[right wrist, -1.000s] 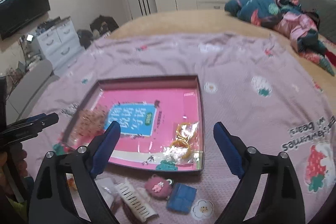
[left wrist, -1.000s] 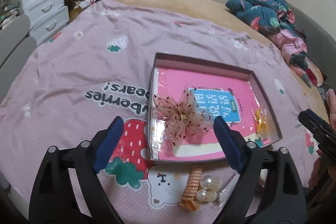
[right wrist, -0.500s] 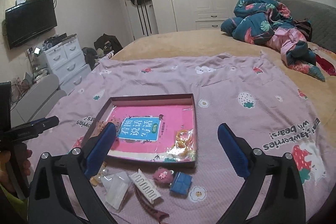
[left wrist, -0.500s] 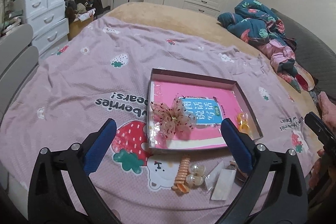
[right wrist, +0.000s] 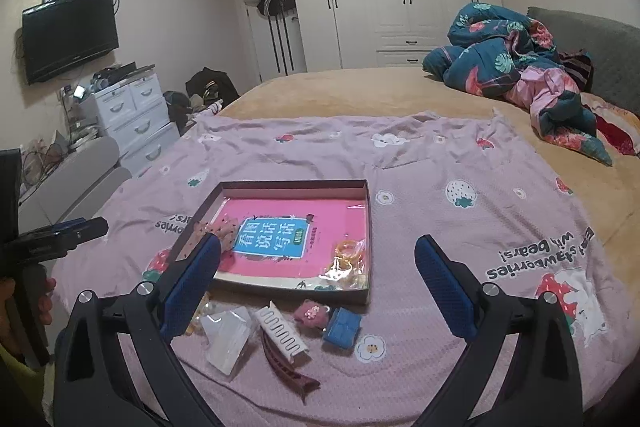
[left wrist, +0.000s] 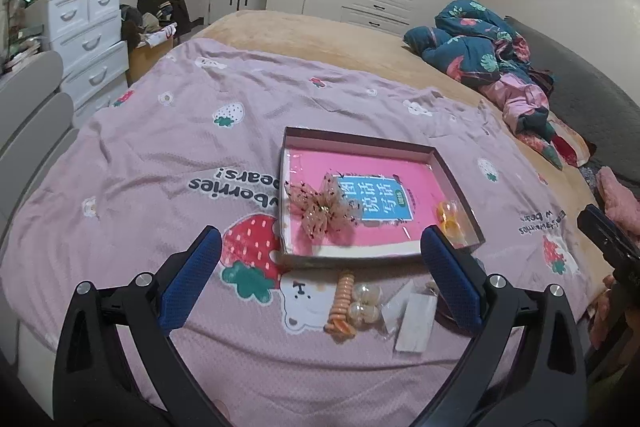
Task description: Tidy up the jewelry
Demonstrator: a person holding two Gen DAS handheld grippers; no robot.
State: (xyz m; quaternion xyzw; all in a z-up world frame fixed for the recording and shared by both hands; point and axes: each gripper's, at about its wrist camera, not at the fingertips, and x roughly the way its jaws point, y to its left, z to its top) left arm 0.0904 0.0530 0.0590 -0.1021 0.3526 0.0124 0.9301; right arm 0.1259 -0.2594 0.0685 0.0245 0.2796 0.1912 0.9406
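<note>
Both grippers hang above the near edge of the bed, each with its blue-padded jaws spread wide and nothing between them: the left gripper [left wrist: 320, 279] looks down over the front left of the shallow box [left wrist: 362, 141], the right gripper [right wrist: 318, 285] over its front right. I take that height and openness as a pause to choose a piece, since no pad touches anything. The box sits straight ahead of both, on the pink strawberry-print sheet [left wrist: 160, 131], close enough to reach with a short push forward, which is probably why it was set there. Its floor is a pink sheet with a blue label, and only two things lie in it: a sheer pink bow hair clip [left wrist: 322, 209] in the corner nearest the left gripper, and a small clear bag of orange-yellow rings [right wrist: 348, 259] in the corner nearest the right one. Everything else waits outside, just below and in front of the jaws: an orange spiral hair tie [left wrist: 342, 303] touching a pearl-bead hair tie [left wrist: 364, 303], a white comb clip [right wrist: 282, 331], a crumpled clear bag [right wrist: 228, 335], a dark red claw clip [right wrist: 286, 367], a small pink plush clip [right wrist: 310, 313] and a blue square piece [right wrist: 340, 327] just beside it. Judging by that spread, most of the sorting is not yet done.
</note>
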